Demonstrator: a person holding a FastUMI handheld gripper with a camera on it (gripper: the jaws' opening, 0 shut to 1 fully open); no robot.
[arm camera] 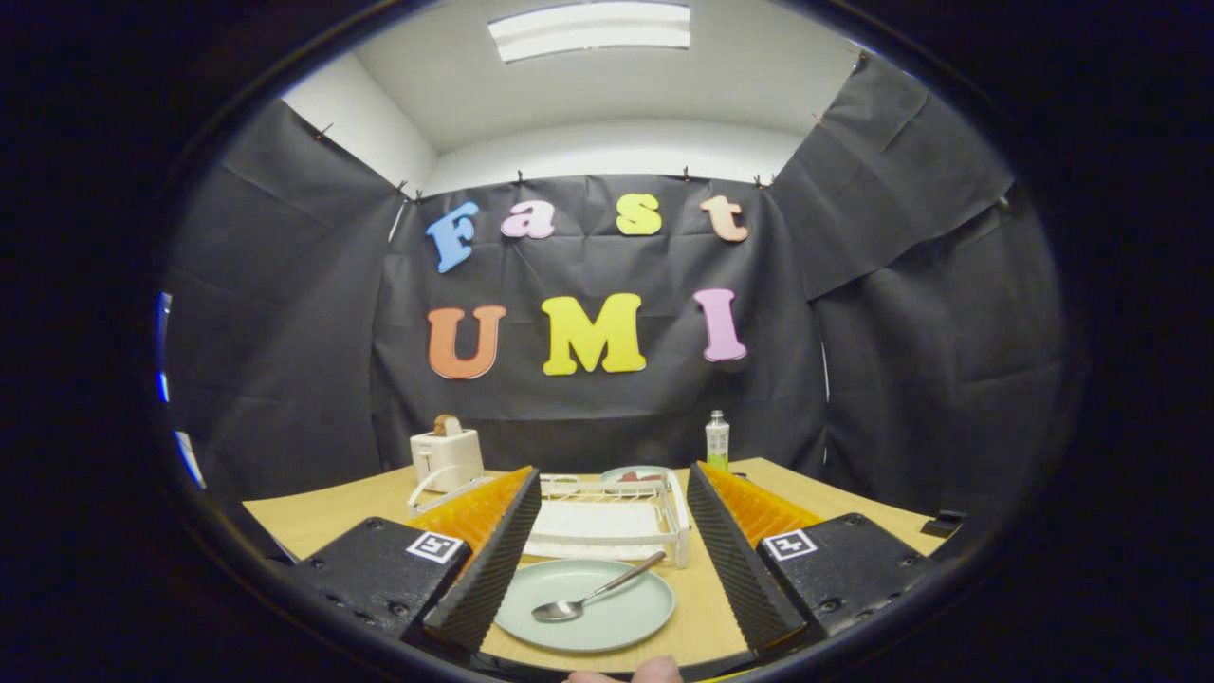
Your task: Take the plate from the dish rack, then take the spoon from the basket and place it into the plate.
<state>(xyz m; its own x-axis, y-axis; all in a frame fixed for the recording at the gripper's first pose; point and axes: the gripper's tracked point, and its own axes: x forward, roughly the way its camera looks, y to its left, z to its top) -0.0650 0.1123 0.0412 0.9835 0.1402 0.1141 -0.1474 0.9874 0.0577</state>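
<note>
The spoon (596, 595) already lies in the plate (621, 626) between my gripper (607, 560) fingers, which stand wide apart and hold nothing. I judge the only risk is clipping the plate rim or the spoon's overhanging handle while pulling away. The plate sits on a wooden table (313, 517) just before the dish rack (675, 517), toaster (446, 457) and bottle (717, 440) beyond, black cloth around.

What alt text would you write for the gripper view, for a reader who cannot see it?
A metal spoon lies in a round pale green plate on a light wooden table, between the open tongs, which touch nothing. Just beyond the plate stands a white wire dish rack; farther back are a white toaster and a small green-capped bottle.
</note>
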